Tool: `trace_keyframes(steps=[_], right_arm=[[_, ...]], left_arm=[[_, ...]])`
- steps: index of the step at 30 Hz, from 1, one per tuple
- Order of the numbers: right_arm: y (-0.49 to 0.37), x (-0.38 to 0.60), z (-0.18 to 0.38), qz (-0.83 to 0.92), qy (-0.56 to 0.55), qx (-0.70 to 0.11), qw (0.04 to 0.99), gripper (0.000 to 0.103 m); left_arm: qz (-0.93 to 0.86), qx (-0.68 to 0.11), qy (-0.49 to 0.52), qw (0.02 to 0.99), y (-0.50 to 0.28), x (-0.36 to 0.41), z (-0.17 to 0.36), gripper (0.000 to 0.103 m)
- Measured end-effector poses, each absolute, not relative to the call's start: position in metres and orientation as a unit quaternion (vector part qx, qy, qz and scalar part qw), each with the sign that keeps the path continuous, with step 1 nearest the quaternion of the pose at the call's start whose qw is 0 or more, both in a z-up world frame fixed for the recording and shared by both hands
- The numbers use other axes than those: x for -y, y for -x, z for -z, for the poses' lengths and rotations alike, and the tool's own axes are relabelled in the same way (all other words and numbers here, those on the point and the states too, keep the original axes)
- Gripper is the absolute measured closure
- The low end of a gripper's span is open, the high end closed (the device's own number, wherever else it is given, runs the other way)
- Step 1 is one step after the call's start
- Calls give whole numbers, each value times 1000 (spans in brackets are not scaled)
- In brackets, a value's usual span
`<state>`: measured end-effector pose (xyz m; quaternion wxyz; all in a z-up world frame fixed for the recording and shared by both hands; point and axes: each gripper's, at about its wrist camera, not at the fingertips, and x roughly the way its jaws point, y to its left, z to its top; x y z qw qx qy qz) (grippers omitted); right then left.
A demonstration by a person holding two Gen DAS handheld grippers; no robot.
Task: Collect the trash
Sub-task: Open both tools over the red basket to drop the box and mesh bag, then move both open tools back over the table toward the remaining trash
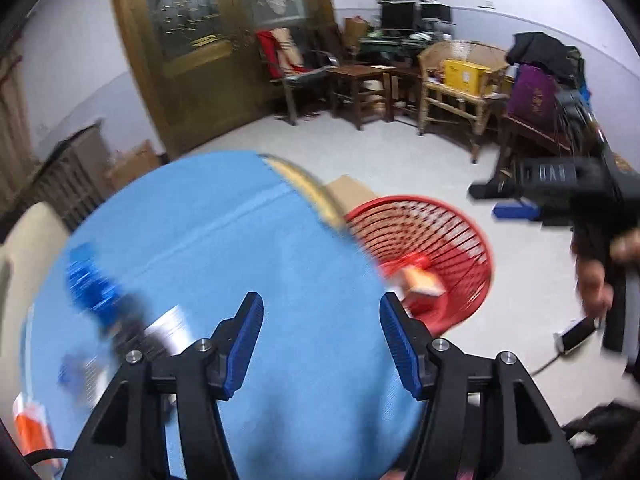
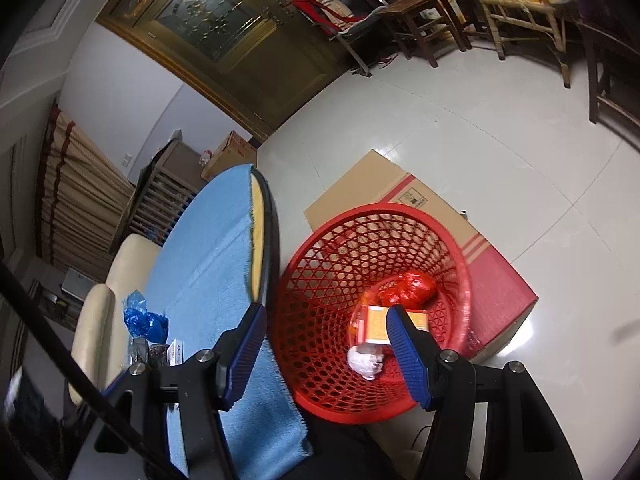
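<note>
A red mesh basket [image 2: 320, 280] stands on the floor beside a round table under a blue cloth [image 2: 208, 248]. Inside lie a red bag [image 2: 408, 288], an orange box [image 2: 376, 326] and a white crumpled wad [image 2: 366, 362]. My right gripper [image 2: 324, 348] is open and empty above the basket's near rim. My left gripper [image 1: 320, 344] is open and empty over the blue cloth [image 1: 224, 248], with the basket [image 1: 440, 240] to its right. A blue crumpled plastic bag [image 2: 144, 318] and small packets [image 2: 160, 352] lie on the table; they are blurred in the left wrist view [image 1: 94, 280].
A cardboard box [image 2: 432, 216] lies behind the basket. A cream chair [image 2: 116, 280] stands at the table's left. Wooden chairs and tables [image 1: 452, 84] line the far wall beside a wooden door [image 1: 192, 52]. The right gripper and the hand on it [image 1: 592, 216] show at right.
</note>
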<state>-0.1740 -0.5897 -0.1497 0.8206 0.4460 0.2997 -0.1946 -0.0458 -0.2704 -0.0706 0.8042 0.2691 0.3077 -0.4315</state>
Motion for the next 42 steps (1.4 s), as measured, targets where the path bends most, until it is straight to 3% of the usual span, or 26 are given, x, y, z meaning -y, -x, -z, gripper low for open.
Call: trace_keyframes(steps=[9, 15, 22, 42], right_arm=[[102, 538, 102, 163, -384, -329, 847, 37], [37, 487, 62, 118, -341, -340, 868, 37], [-31, 418, 37, 53, -300, -351, 885, 37], [-128, 280, 59, -79, -249, -425, 866, 37]], left_arm=[[253, -334, -205, 885, 0, 78, 60, 41], [136, -321, -175, 921, -20, -11, 48, 41], [66, -330, -164, 927, -24, -65, 60, 39], [-10, -368, -113, 923, -10, -131, 74, 38]])
